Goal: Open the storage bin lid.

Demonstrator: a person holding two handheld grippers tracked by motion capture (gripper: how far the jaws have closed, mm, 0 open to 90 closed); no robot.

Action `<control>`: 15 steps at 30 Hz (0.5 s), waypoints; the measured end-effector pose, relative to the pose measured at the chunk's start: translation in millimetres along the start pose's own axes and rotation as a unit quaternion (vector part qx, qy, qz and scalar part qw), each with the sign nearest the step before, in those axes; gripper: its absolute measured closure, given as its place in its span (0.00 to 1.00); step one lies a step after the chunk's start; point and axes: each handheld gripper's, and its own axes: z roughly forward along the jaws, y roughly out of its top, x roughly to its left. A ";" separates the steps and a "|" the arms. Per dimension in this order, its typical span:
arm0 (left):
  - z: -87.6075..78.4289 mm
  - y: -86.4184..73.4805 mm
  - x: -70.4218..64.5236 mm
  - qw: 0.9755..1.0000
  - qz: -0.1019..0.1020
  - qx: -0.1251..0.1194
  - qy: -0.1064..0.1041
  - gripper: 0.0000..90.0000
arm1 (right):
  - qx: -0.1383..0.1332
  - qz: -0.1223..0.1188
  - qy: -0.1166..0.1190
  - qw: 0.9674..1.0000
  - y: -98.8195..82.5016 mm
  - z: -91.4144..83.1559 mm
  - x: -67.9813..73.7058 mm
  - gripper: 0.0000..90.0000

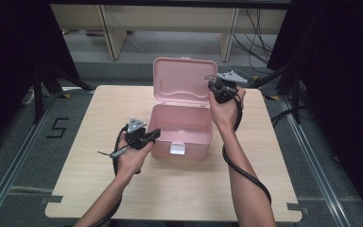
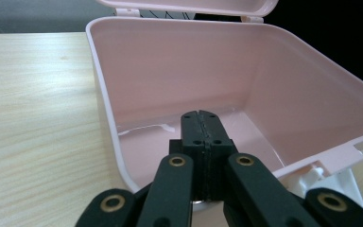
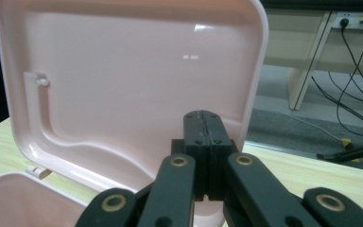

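1. Pink box point(image 1: 182, 130) sits at the middle of the tabletop point(image 1: 90, 184), open, nothing visible inside.
2. Lid point(image 1: 184, 78) stands upright off the box's far edge, inner face toward the person.
3. White latch point(image 1: 177, 149) is on the box's near wall.
4. Left hand-held gripper point(image 1: 152, 134) is just beside the box's near-left corner, tips at the rim; contact with the rim cannot be told. In the left gripper view its jaws are pressed fully together with nothing between them, pointing into the box.
5. Right hand-held gripper point(image 1: 213, 86) is at the lid's right edge, above the box's far-right corner. Jaws fully closed, holding nothing; whether they touch the lid cannot be told.
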 end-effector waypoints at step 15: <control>-0.1 -0.7 -0.6 1.000 -0.002 -0.001 0.004 1.00 | 0.054 0.011 0.028 0.998 -43.2 -41.1 13.3 1.00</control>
